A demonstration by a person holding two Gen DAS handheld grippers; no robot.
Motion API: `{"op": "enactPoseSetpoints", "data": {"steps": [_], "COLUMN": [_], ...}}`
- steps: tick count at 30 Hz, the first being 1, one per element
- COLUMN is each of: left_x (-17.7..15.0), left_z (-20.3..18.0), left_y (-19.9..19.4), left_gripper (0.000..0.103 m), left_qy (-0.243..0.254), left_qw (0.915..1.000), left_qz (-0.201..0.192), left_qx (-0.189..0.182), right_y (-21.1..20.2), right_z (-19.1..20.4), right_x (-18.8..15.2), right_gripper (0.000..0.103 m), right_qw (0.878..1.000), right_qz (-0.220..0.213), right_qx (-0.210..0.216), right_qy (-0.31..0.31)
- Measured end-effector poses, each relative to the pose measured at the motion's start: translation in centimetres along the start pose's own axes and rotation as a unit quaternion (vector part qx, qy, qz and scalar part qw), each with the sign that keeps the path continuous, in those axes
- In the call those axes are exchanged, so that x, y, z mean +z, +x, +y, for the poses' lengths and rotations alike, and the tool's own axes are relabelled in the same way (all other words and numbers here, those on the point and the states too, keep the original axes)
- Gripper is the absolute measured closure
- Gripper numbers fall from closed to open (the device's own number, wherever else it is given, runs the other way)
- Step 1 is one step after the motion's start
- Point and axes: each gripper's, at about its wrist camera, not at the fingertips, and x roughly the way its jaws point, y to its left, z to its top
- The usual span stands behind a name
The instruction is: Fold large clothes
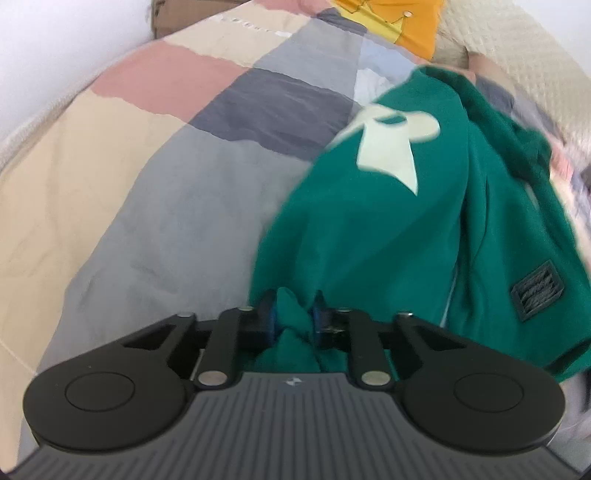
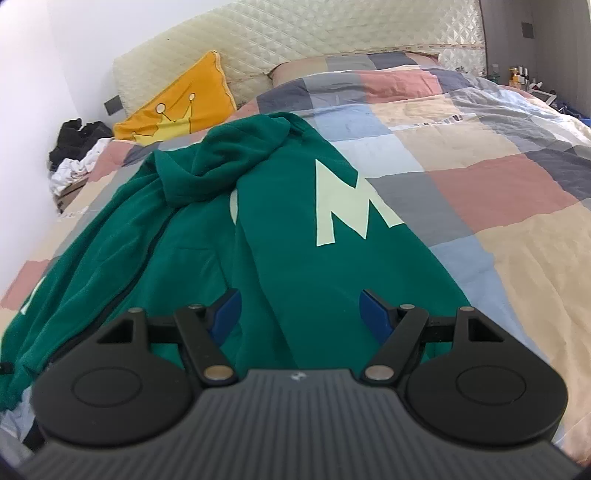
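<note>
The left gripper point(image 1: 293, 314) has its blue pads point(image 1: 267, 314) pressed together on a bunched fold of the green sweatshirt point(image 1: 369, 229); the cloth fills the narrow gap between them. From this pinch the garment spreads away to the right over the patchwork duvet point(image 1: 147, 166).

The right gripper point(image 2: 301, 314) has its fingers point(image 2: 225, 314) wide apart, and they hold nothing. The sweatshirt point(image 2: 288, 266) lies under and between them, a raised fold running up the middle of the gap.

On the cloth there is a pale letter "M" point(image 2: 347, 206). In the left view a pale shape point(image 1: 395, 144) shows, not readable, and a dark woven patch point(image 1: 537, 291) whose writing is too blurred to read.

Behind, a yellow cushion point(image 2: 181, 103) with a crown drawing leans on the headboard point(image 2: 295, 33).
</note>
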Motion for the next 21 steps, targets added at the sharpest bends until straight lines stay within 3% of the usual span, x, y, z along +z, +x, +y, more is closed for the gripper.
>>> {"op": "enactPoseSetpoints", "data": {"steps": [2,6,13,18,21], "left_x": [2.2,9.0,24.3,33.2,35.9], "left_z": [1.0,3.3,5.5,4.4,3.9], "left_y": [-1.1,-4.3,-7.2,-5.0,-1.0], "left_gripper": [0.087,0.087,0.088,0.088,0.088], "left_qy": [-0.004,-0.009,-0.059,-0.066,-0.048], "left_qw": [0.9998,0.9946,0.9698,0.9489,0.938], "left_qz": [-0.018,-0.095,-0.209,-0.258,-0.259], "left_qx": [0.006,0.041,0.111,0.17,0.226], "right_y": [0.2,0.4,1.4,2.6,3.4], "right_z": [0.2,0.8,1.6,2.0,2.0], "right_x": [0.2,0.6,1.7,2.6,2.9], "right_gripper": [0.03,0.03,0.03,0.03,0.03], "right_qw": [1.0,1.0,1.0,1.0,1.0], "right_qz": [-0.002,-0.012,-0.018,-0.022,-0.017], "right_qx": [-0.007,-0.012,-0.021,-0.021,-0.02], "right_qy": [-0.002,-0.011,-0.008,0.007,0.015]}}
